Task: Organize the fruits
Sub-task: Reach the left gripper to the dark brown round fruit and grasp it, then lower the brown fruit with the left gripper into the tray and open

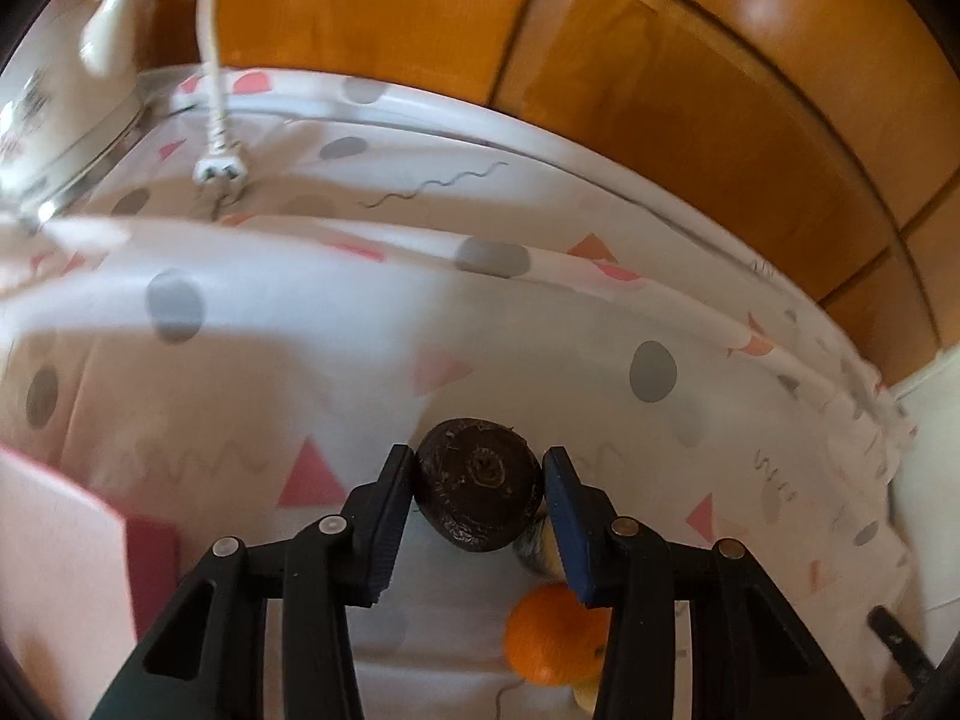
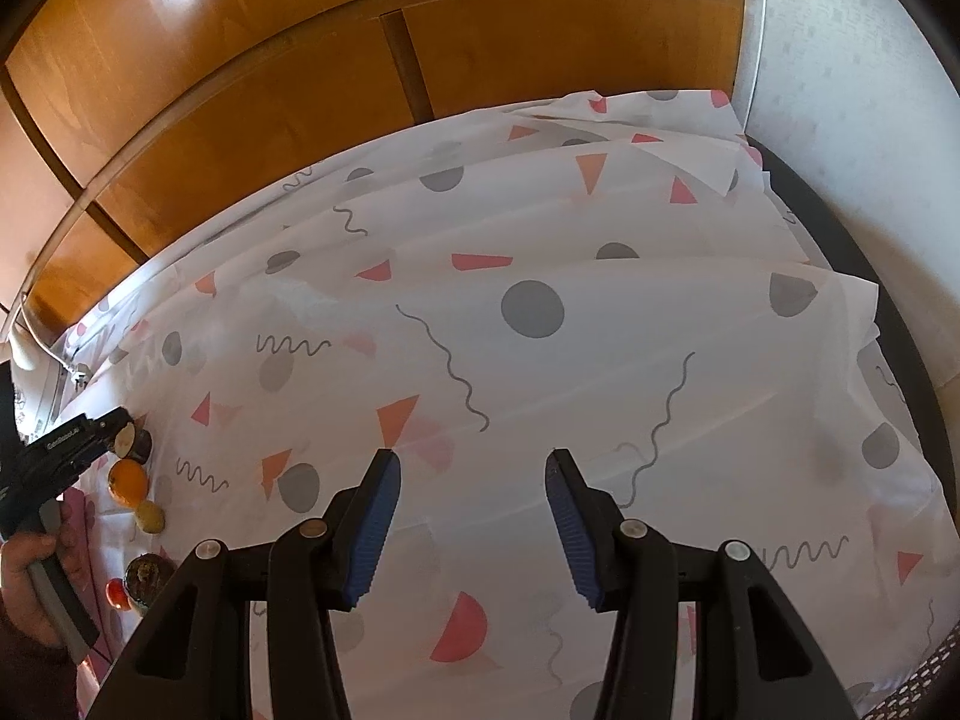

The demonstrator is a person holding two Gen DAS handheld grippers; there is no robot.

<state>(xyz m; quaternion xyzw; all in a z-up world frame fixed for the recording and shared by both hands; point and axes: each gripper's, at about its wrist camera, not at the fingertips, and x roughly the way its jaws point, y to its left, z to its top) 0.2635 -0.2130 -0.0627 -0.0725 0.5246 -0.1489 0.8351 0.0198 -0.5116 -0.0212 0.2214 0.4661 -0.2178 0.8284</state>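
Observation:
In the left wrist view, my left gripper is shut on a dark brown round fruit, one pad on each side of it, just above the patterned tablecloth. An orange lies below it, with a yellowish fruit at the frame's bottom. My right gripper stands open over bare cloth, nothing between its fingers. In the right wrist view, the left gripper is at the far left, held by a hand. Beside it lie the orange, a yellow fruit, another dark fruit and a red one.
Wooden cupboard doors rise behind the table. A white appliance and a loose plug sit at the back left. A pink box stands at the near left. The table's dark edge runs down the right.

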